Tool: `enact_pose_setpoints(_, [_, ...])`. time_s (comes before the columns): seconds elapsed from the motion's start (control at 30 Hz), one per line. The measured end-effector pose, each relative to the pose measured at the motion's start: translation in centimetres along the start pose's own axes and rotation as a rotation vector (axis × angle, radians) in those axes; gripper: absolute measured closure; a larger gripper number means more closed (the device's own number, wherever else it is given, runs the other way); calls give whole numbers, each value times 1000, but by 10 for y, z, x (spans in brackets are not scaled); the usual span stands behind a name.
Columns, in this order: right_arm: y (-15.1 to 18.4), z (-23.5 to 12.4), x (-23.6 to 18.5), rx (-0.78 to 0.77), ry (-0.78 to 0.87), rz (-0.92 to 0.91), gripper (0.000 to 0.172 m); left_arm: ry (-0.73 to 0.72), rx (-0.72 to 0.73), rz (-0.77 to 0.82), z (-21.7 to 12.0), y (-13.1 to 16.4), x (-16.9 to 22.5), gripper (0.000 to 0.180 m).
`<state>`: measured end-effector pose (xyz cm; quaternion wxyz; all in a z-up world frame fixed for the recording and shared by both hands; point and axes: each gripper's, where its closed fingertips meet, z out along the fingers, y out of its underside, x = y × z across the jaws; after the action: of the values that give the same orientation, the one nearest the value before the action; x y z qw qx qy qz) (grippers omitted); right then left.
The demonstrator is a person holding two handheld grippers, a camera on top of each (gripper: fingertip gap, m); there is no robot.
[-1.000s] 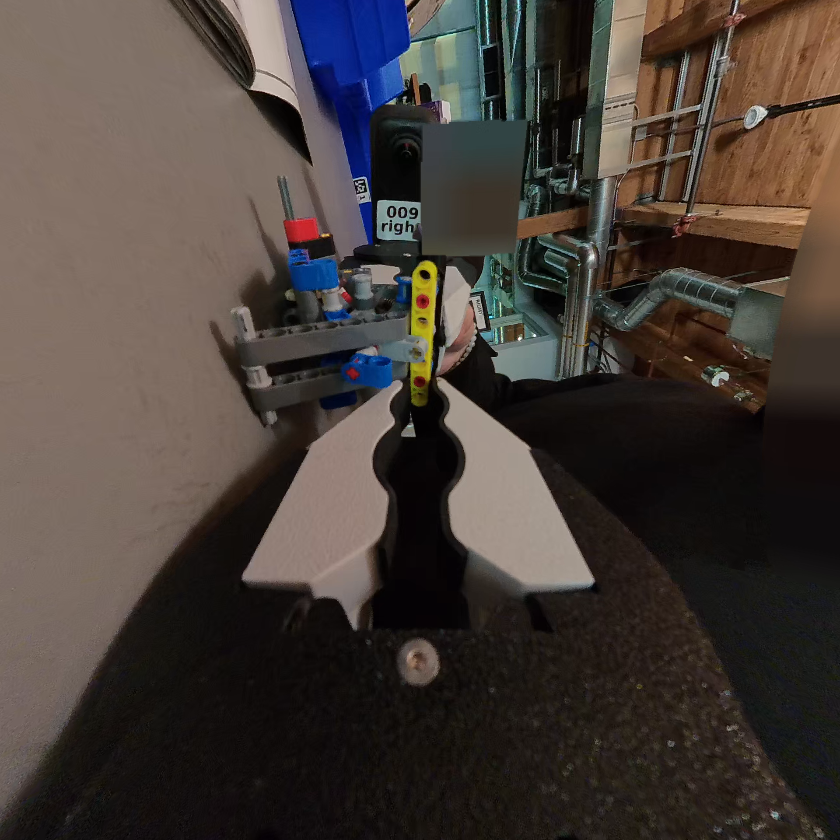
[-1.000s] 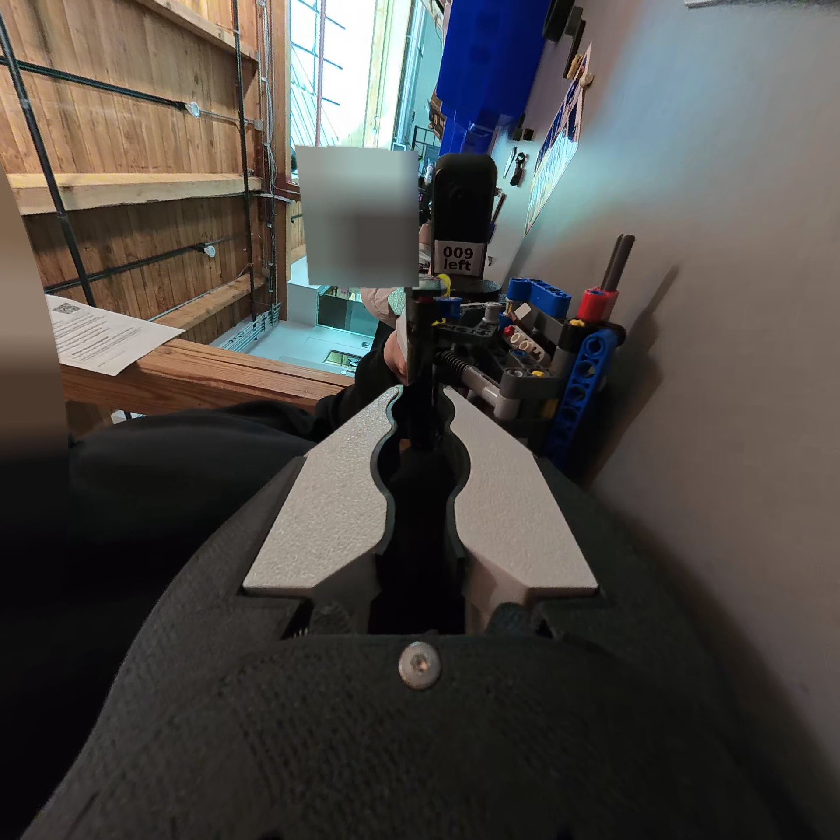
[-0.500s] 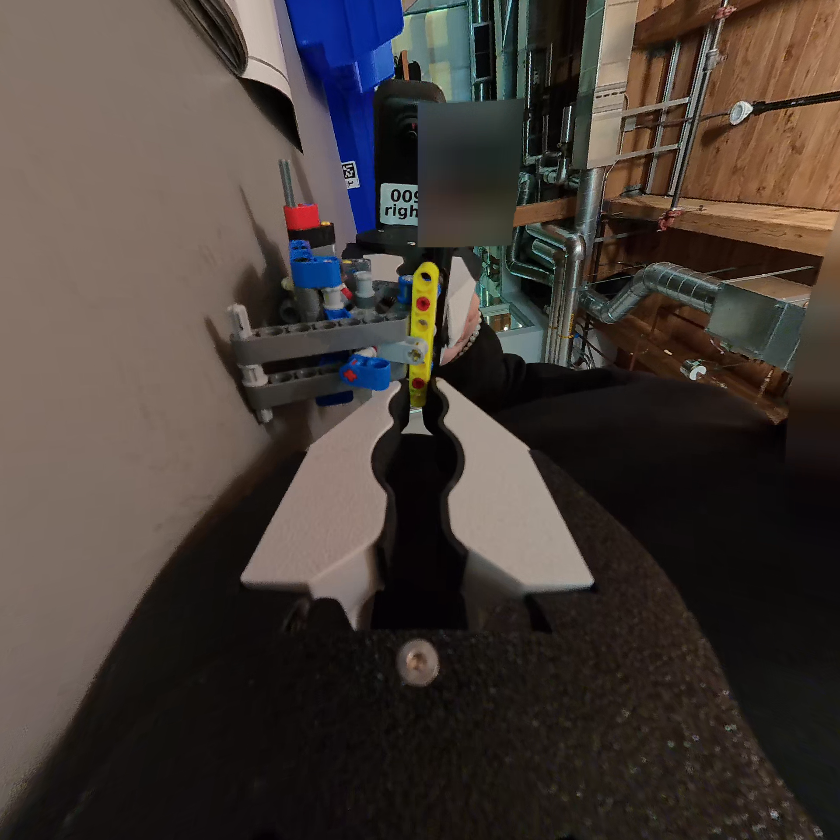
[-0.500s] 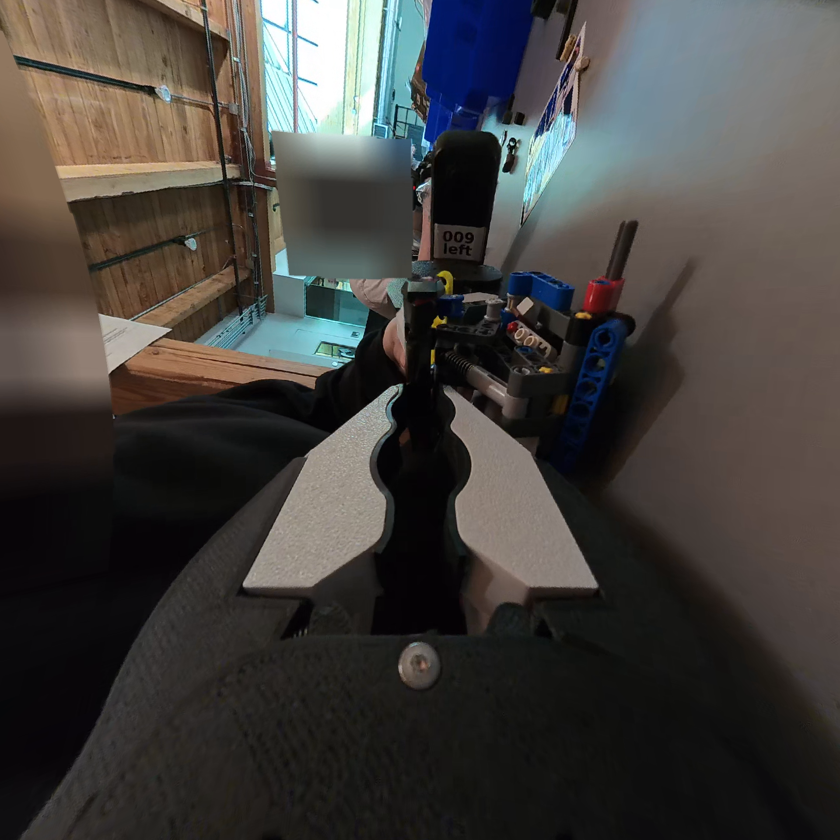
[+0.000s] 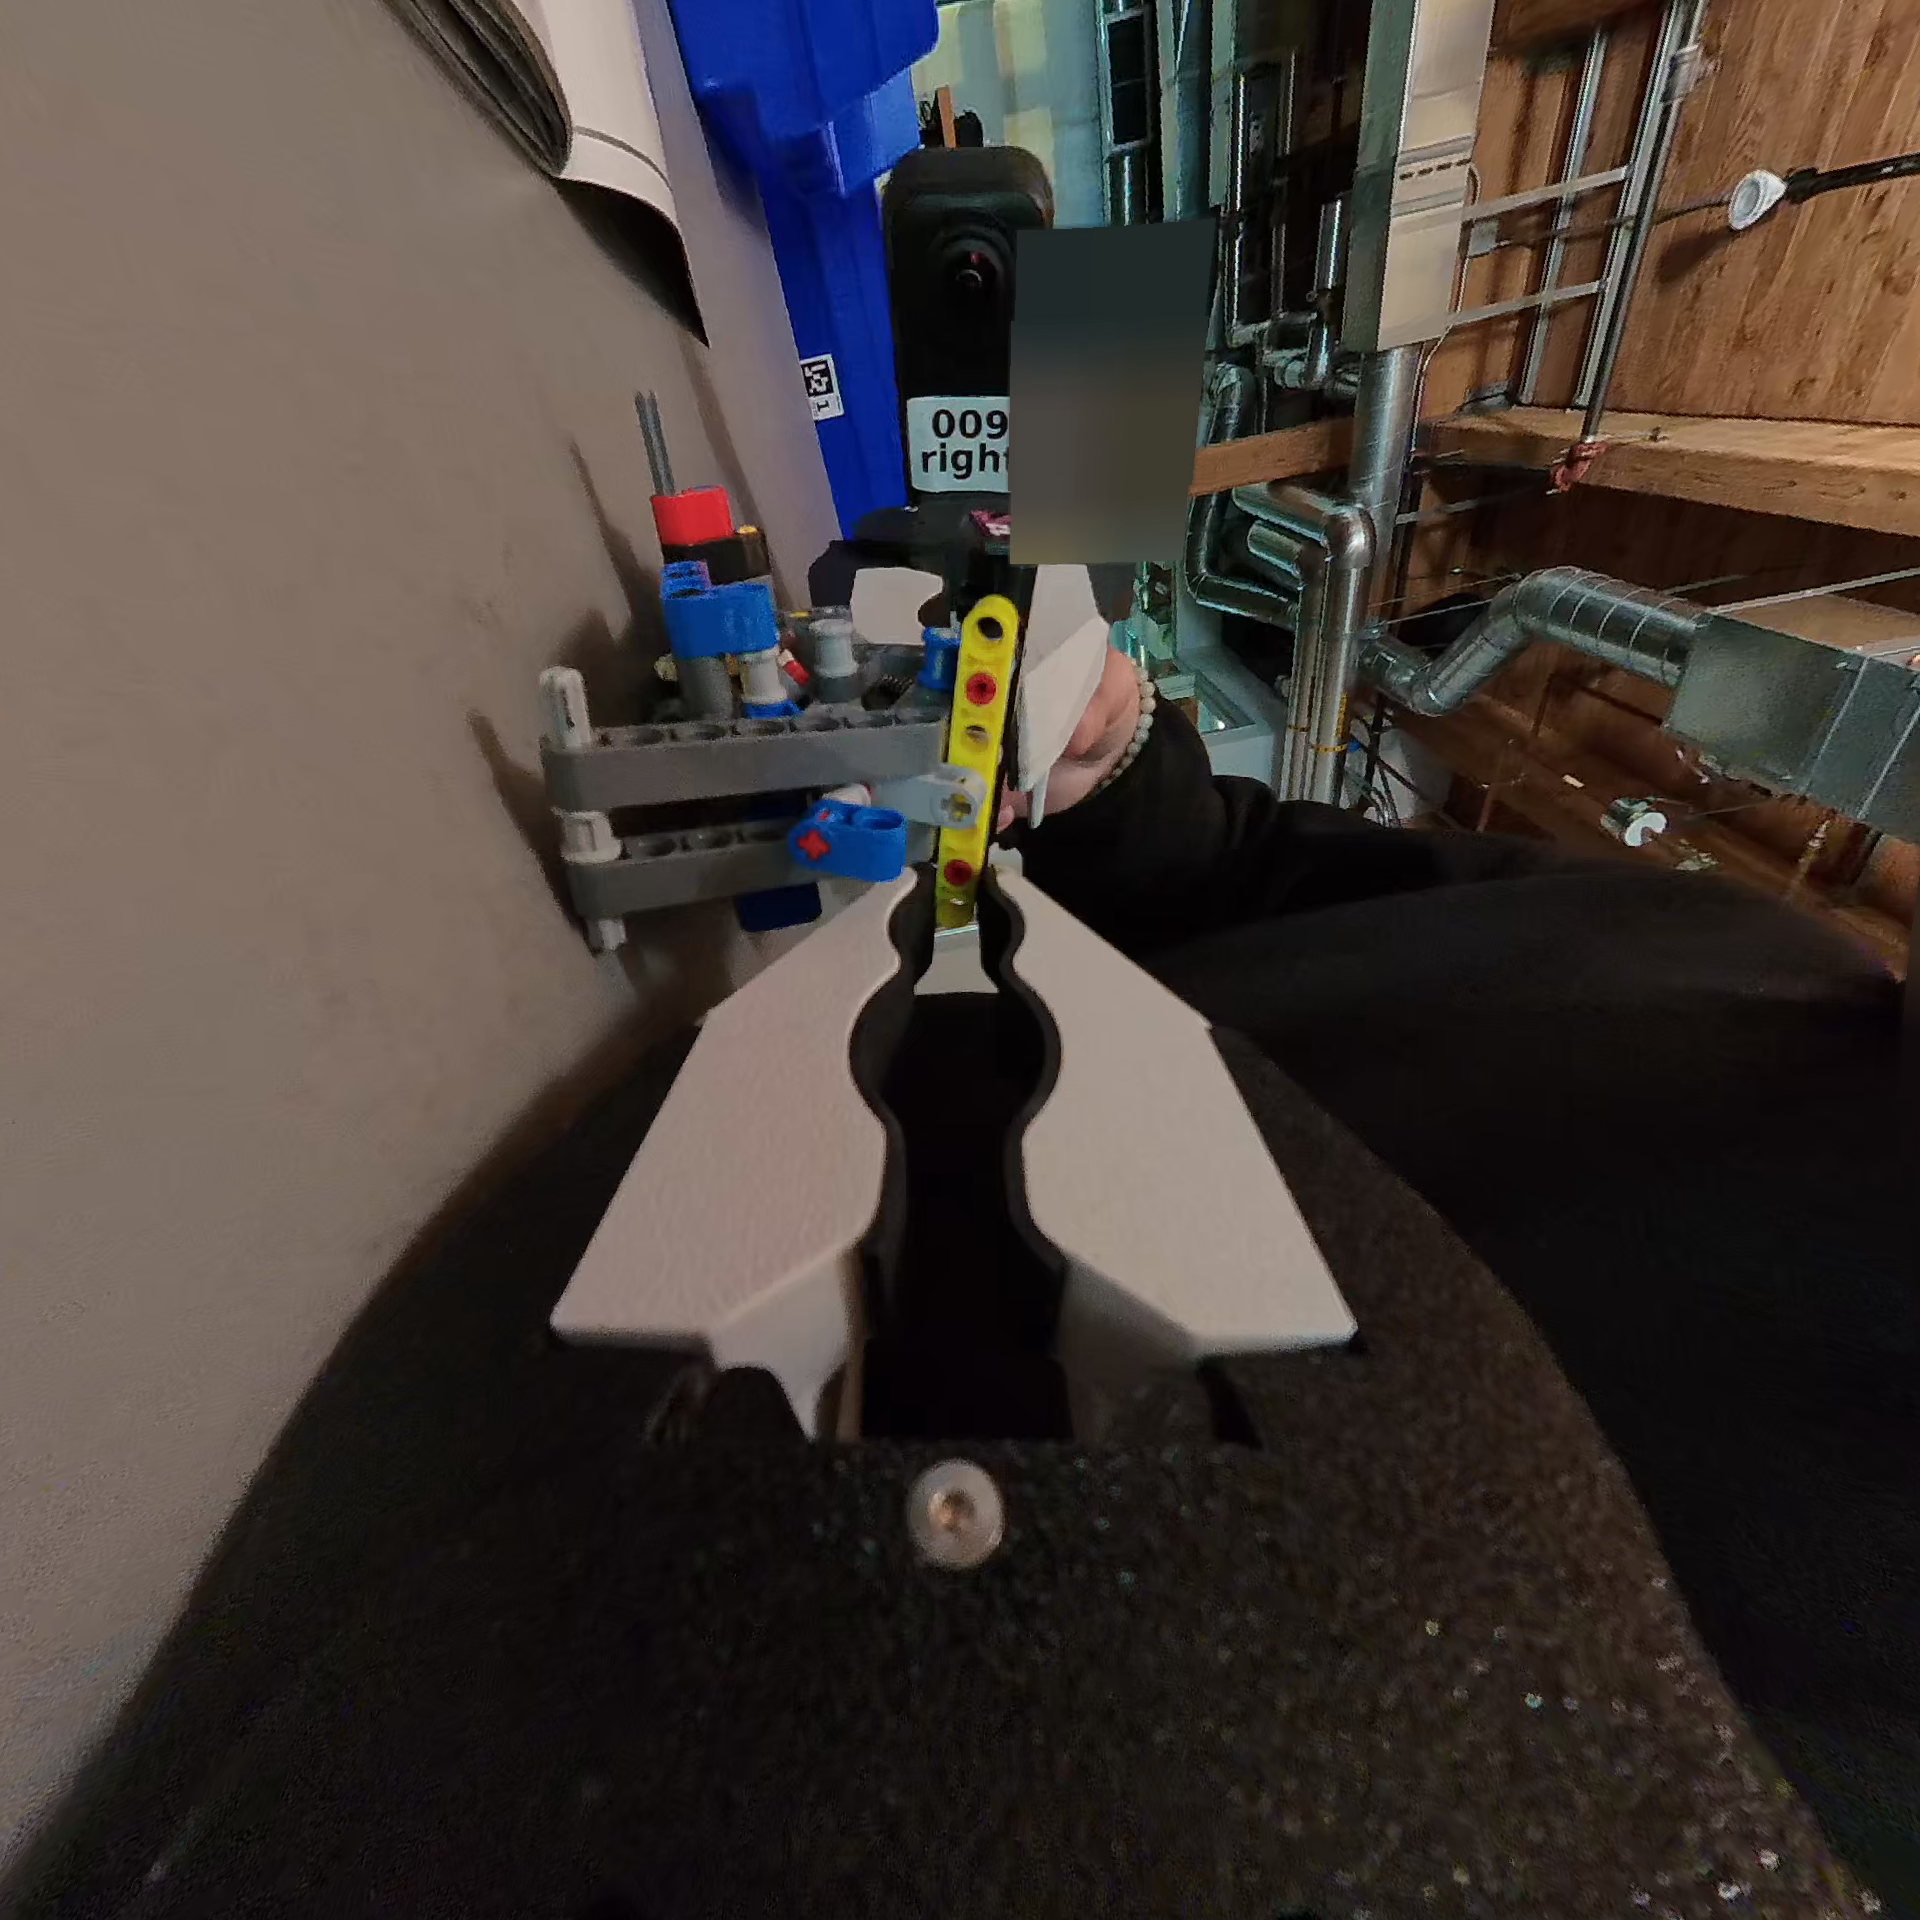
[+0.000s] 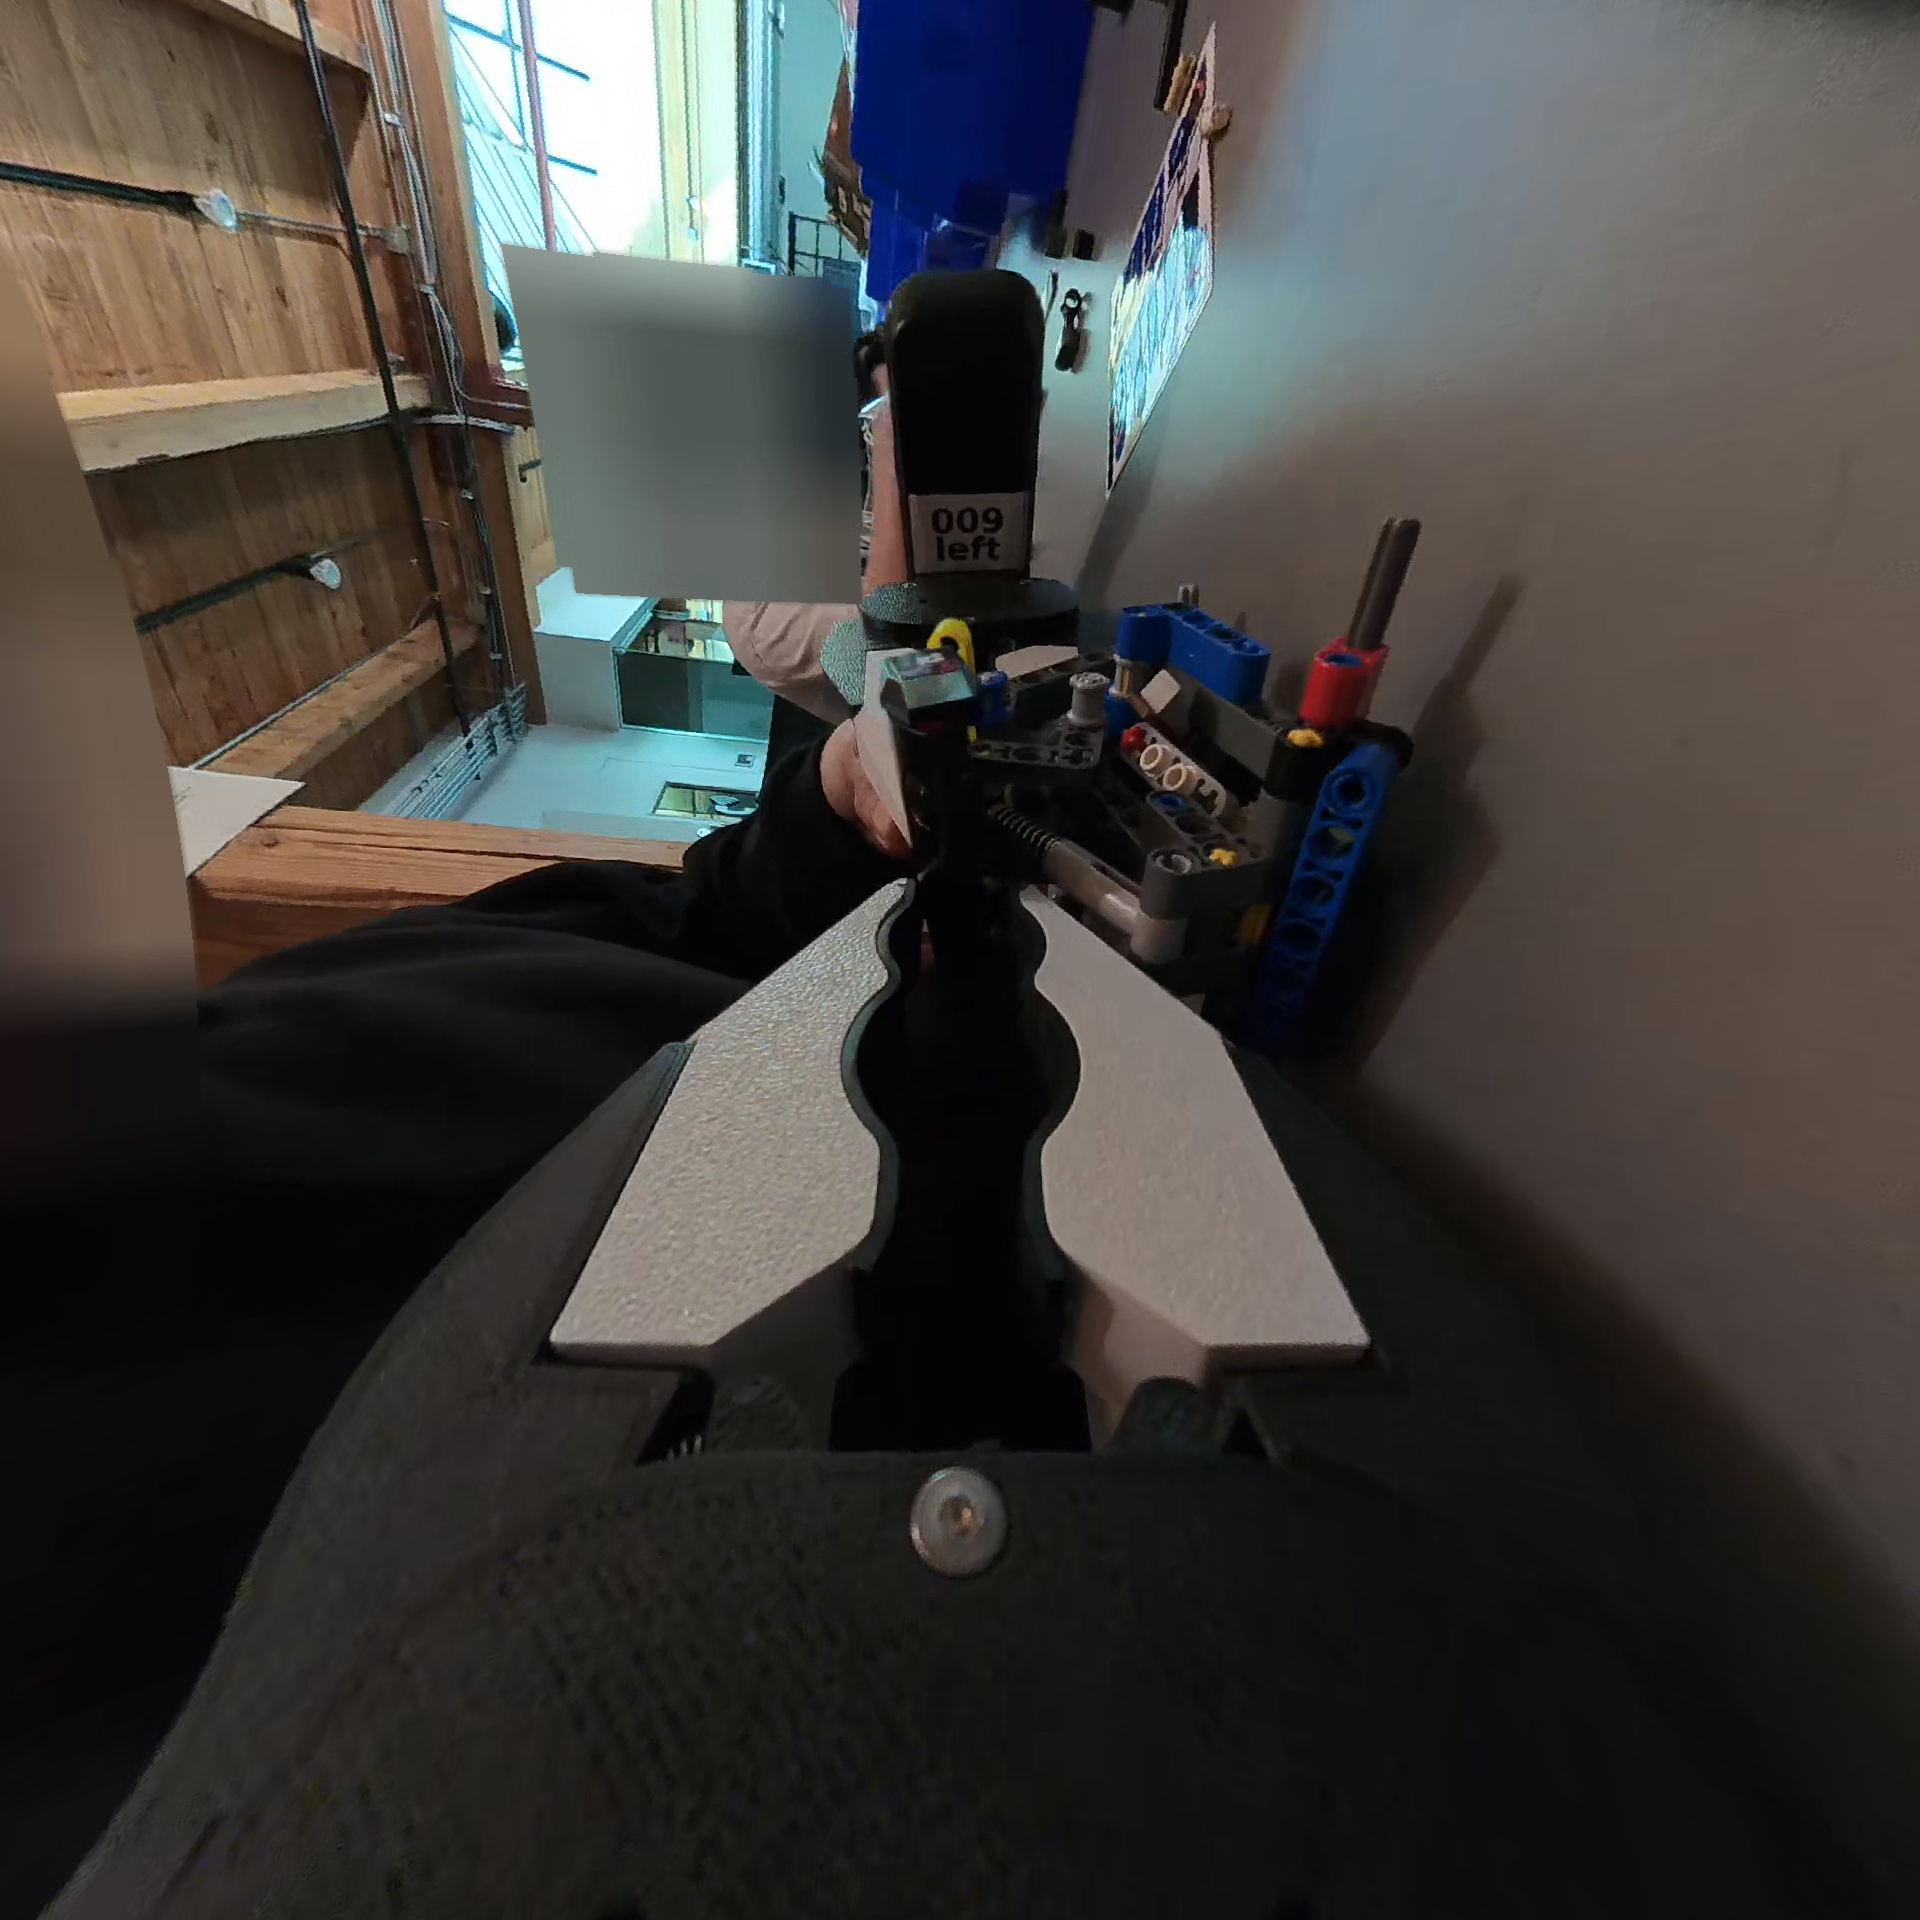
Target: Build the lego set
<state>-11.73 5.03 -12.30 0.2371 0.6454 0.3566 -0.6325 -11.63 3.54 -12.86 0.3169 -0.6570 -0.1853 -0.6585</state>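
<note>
Your left gripper point(image 5: 958, 896) pinches the bottom of the yellow beam point(image 5: 977, 743) and your right gripper point(image 6: 968, 902) nips the black part point(image 6: 951, 831) opposite, apparently steadying the brick assembly point(image 5: 748, 748) against the grey counter point(image 5: 260, 623).
</note>
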Motion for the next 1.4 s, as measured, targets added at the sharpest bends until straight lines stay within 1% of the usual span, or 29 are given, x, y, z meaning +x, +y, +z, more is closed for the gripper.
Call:
enact_pose_setpoints(0.1, [2, 0, 0, -25, 26, -39, 159, -2, -1, -5, 0, 0, 0, 174])
enact_pose_setpoints(0.2, [1, 1, -1, -50, 25, -29, 159, 14, -22, -36, -1, 0, 1, 174])
enact_pose_setpoints(0.33, [3, 4, -3, -114, 31, -50, 161, 10, -80, 5, -1, 1, 1, 175])
enact_pose_setpoints(0.4, [1, 7, -6, -115, 24, -57, 162, 10, -85, 13, -2, -3, 1, 175])
enact_pose_setpoints(0.47, [3, 8, -2, -147, 72, -101, 164, -27, -104, 48, -1, -3, -3, 175])
enact_pose_setpoints(0.6, [1, 5, -1, -125, 29, -35, 164, -31, -104, 47, 2, -5, -4, 175])
enact_pose_setpoints(0.83, [-1, 7, -1, -133, 26, -63, 165, -15, -116, 29, 1, -5, -3, 175])
enact_pose_setpoints(1.07, [-4, 9, -1, -118, 12, -49, 166, -10, -114, 19, 0, -9, -3, 175])
enact_pose_setpoints(1.33, [-9, 9, 0, -103, 17, -60, 166, -20, -103, 37, 1, -13, -4, 175])
enact_pose_setpoints(1.4, [-10, 8, 1, -105, 26, -69, 165, -32, -82, 53, 2, -15, -6, 175])
